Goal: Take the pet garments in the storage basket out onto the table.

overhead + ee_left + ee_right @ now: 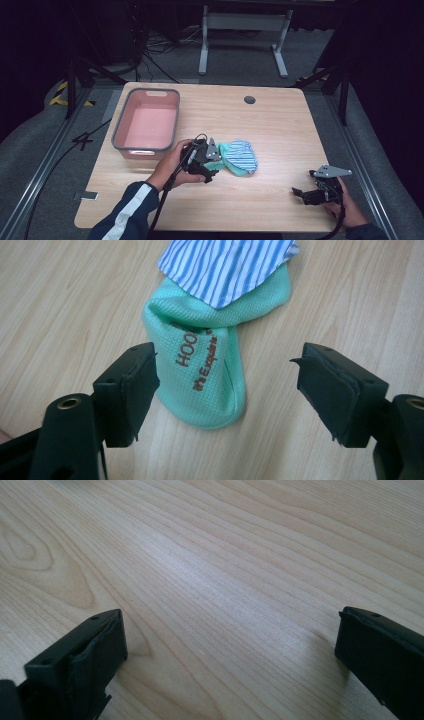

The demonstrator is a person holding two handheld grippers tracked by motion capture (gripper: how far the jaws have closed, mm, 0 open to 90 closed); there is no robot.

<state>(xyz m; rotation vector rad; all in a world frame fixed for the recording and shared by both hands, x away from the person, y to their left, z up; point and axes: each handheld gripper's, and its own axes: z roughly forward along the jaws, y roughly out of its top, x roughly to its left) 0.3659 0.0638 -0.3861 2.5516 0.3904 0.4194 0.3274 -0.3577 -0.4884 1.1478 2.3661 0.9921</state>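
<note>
Pale wood bench point(280, 130): left tool point(227, 390) spread around the green sock point(207, 375); pinch it squarely mid-fold. Right tool point(230, 655) spread, well apart from the sock

A mint-green mesh sock point(200, 365) lies flat on the tabletop point(65, 305), printed with brown lettering, its rounded end nearest the camera. A blue-and-white striped cloth point(230, 265) overlaps its far end, touching it.

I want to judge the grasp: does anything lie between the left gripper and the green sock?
Nothing visible does. The left gripper is open with the green sock lying between its jaws on the table; the striped sock overlaps only its far end.
</note>
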